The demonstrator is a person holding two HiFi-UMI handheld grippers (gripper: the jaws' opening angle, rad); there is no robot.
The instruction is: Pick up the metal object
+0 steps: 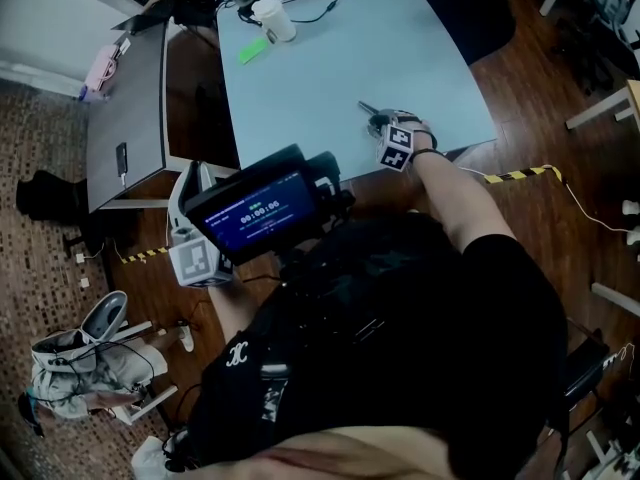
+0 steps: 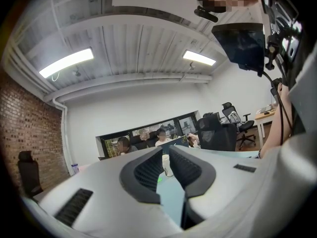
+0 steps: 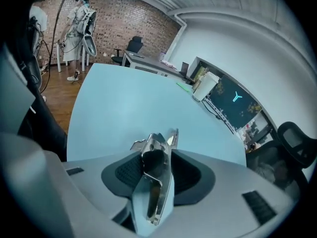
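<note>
The metal object (image 3: 156, 180), a shiny folded-steel clip, stands upright between my right gripper's (image 3: 159, 158) dark pads, which press on its sides. In the head view my right gripper (image 1: 384, 124) is over the near right part of the light blue table (image 1: 330, 63), with the metal object's tip (image 1: 367, 109) poking out ahead of it. My left gripper (image 1: 192, 175) hangs low at the left, off the table beside the person's body. Its jaws stand slightly apart (image 2: 167, 166) with nothing between them.
A white cup (image 1: 272, 18) and a green item (image 1: 252, 50) sit at the table's far end by cables and a monitor. A grey desk (image 1: 130, 108) stands left of the table. A small screen (image 1: 262, 210) is mounted at the person's chest. Shoes (image 1: 100, 318) lie on the floor.
</note>
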